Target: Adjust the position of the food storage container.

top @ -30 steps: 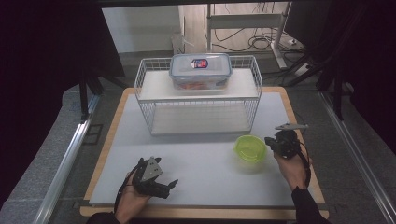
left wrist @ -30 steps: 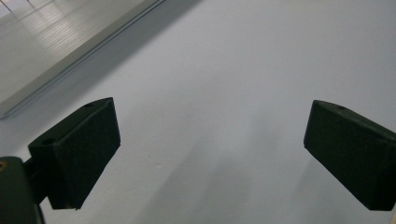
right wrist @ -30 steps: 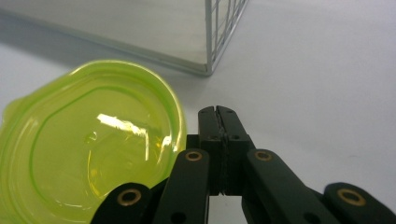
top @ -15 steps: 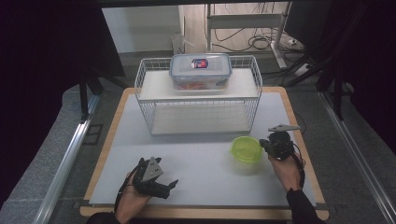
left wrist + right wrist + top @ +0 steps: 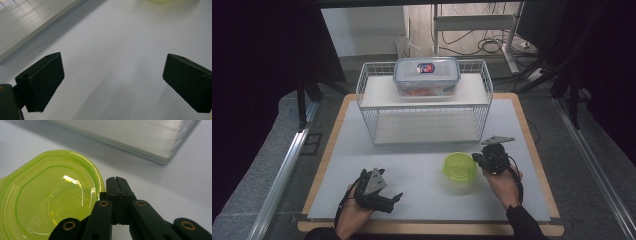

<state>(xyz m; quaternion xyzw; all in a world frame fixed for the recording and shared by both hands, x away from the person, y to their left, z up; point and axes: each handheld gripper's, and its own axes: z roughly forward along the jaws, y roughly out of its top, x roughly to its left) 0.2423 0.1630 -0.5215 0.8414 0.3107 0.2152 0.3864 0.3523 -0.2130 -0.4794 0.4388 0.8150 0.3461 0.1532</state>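
A round, translucent green container (image 5: 459,167) (image 5: 50,202) sits on the white mat right of centre. My right gripper (image 5: 478,159) (image 5: 117,180) is shut with nothing between its jaws, low over the mat. Its left jaw lies against the container's right rim. Near the front left, my left gripper (image 5: 395,200) (image 5: 112,75) is open over bare mat, its fingers (image 5: 42,80) wide apart with nothing between them. The container's edge (image 5: 160,1) shows pale at the top of the left gripper view.
A white wire rack (image 5: 424,100) stands at the back of the mat, and its base plate (image 5: 125,137) is close ahead of the right gripper. A clear lidded food box (image 5: 426,75) rests on its upper shelf. The wooden table edge (image 5: 537,150) borders the mat.
My right gripper has moved left and slightly toward the front edge, and the green container has slid the same way with it. The left gripper has stayed in place.
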